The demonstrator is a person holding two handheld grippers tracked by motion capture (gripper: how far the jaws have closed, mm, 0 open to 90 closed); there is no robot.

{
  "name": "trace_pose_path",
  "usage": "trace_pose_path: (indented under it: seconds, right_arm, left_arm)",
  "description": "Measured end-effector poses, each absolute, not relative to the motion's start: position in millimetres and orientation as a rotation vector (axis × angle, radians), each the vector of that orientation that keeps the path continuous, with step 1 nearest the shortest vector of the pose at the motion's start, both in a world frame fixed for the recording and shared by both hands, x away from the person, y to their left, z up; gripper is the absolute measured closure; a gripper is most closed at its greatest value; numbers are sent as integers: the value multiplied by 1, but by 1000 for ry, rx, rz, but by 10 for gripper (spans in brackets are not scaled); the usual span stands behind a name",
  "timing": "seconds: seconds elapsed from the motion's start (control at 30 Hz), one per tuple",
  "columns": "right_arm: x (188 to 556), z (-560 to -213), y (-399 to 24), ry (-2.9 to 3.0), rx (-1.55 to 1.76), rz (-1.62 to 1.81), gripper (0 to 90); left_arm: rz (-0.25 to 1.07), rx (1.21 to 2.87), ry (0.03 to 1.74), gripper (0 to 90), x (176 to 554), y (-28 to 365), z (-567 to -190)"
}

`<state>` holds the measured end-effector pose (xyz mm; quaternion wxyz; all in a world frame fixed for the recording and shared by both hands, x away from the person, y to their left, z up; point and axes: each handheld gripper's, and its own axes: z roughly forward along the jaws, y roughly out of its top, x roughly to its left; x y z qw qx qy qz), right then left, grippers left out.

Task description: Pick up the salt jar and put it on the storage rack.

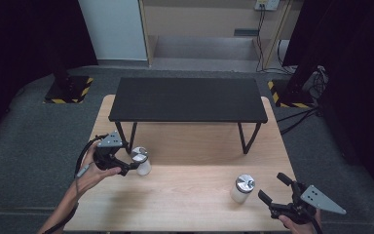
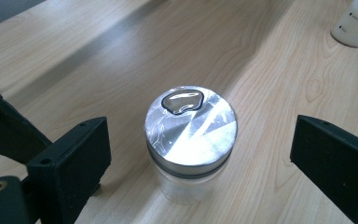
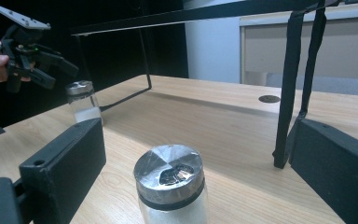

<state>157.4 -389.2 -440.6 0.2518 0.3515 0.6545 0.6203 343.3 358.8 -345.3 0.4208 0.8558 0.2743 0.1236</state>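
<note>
Two clear glass jars with silver metal lids stand upright on the wooden table [image 1: 185, 200]. The left jar [image 1: 140, 161] [image 2: 191, 126] stands between the wide-apart jaws of my left gripper [image 1: 130, 160] [image 2: 198, 156], which is open; neither pad touches it. The right jar [image 1: 242, 188] [image 3: 170, 186] holds some white substance and stands just ahead of my right gripper [image 1: 271, 186] [image 3: 198, 154], open, with its jaws on either side and apart from the glass. The right gripper view also shows the left jar [image 3: 81, 100] and the left gripper [image 3: 51, 70] above it.
A low black bench [image 1: 187, 100] stands across the far half of the table, and its thin legs [image 3: 289, 93] rise close beyond the right jar. The right jar [image 2: 356, 23] appears at the top right of the left gripper view. Grey carpet surrounds the table.
</note>
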Motion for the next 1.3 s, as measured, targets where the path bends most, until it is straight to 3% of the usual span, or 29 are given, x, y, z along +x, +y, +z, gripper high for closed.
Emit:
trace_pose_path:
  seconds: [0.57,0.77,0.93,1.3]
  right_arm:
    - [157,-441,-390,1777,964,1683,39]
    - [157,-441,-391,1776,965,1683,41]
    - [157,-441,-391,1775,967,1684,42]
    - [156,-442,-391,1766,969,1686,43]
  left_arm:
    - [297,2157,696,84,359,345,-367]
    - [319,2151,688,134,358,341,-375]
    - [321,2088,674,330,355,348,-383]
    - [343,2077,694,336,349,345,-384]
